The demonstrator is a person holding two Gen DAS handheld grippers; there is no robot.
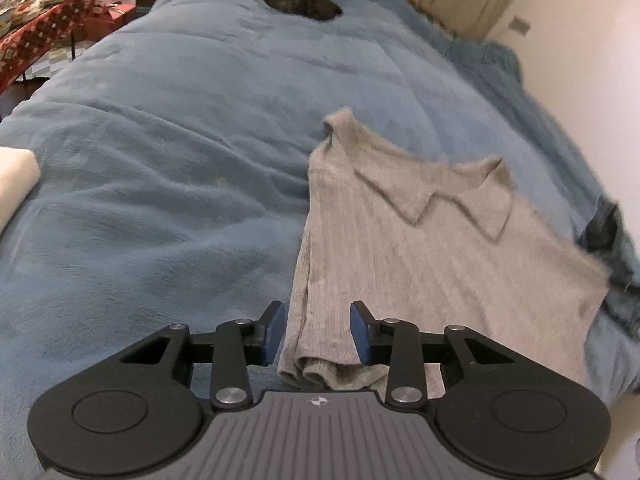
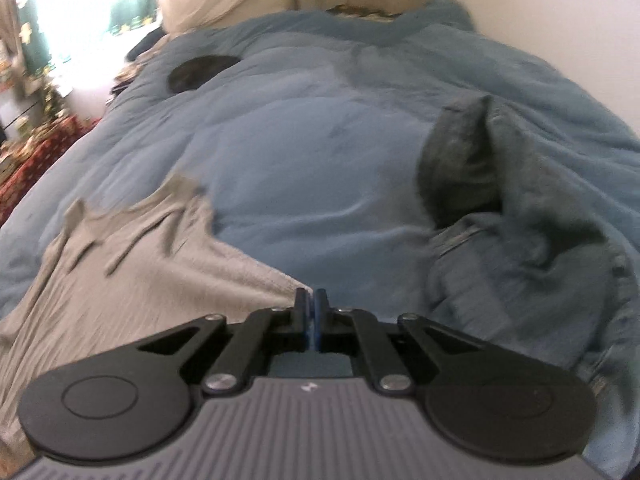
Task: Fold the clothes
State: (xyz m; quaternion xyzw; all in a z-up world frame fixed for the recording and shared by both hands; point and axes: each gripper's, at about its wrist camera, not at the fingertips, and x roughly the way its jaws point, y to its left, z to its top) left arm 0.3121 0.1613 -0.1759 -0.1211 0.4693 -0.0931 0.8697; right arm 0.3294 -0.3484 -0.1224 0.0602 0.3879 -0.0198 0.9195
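Note:
A grey ribbed sweater (image 1: 420, 260) with a pointed collar (image 1: 440, 188) lies on a blue blanket (image 1: 180, 160) that covers a bed. My left gripper (image 1: 318, 332) is at the sweater's near left side, and a bunched fold of its edge fills the gap between the blue pads (image 1: 276, 332), which press on it. In the right wrist view the sweater (image 2: 120, 280) spreads out to the left, and its edge runs taut to a point at my right gripper (image 2: 310, 300). That gripper's jaws are together, pinching the corner of the fabric.
A crumpled dark blue garment (image 2: 520, 260) lies on the blanket (image 2: 300, 160) to the right of the sweater. A dark oval thing (image 1: 300, 0) rests at the bed's far end. A cream folded item (image 1: 16, 180) sits at the left edge, with a red patterned table (image 1: 44, 32) beyond. A wall (image 1: 580, 60) borders the right.

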